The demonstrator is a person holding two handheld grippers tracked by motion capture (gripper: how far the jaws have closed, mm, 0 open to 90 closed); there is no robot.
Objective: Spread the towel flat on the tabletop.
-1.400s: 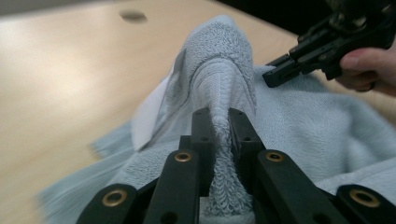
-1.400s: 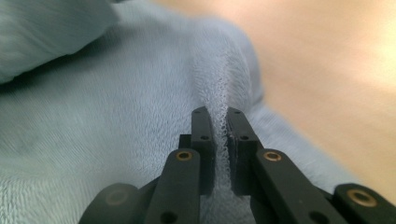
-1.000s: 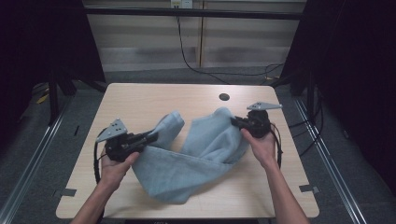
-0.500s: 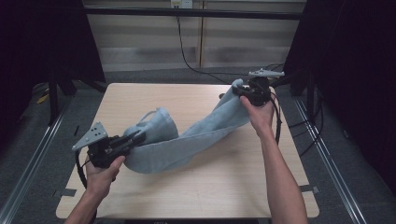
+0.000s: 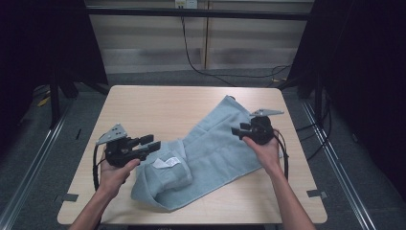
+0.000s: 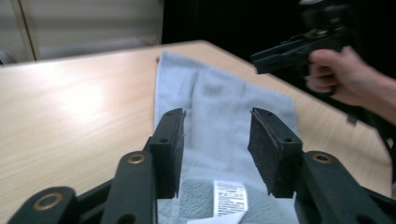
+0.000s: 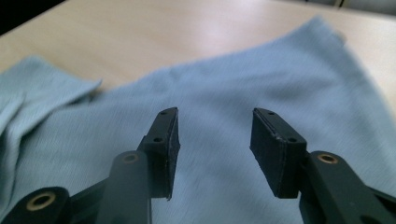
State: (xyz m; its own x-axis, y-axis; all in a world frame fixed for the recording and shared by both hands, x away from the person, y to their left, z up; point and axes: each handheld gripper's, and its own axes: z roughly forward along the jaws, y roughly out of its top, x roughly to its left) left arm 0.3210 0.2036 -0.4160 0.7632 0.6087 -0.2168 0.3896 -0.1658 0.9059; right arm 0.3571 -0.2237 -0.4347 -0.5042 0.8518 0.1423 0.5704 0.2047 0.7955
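Both the left gripper (image 5: pixel 149 142) and right gripper (image 5: pixel 237 131) have just been opening, fingers released above the light blue terry towel (image 5: pixel 210 148), nothing between them.

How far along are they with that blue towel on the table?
Done: the towel lies stretched out slantwise on the table, let go. Both sets of jaws have just been opening, and nothing is between them. In hand: the left gripper and right gripper hover over its two ends with jaws apart. Left: the near end is bunched, its white label showing, so smoothing or folding probably remains.
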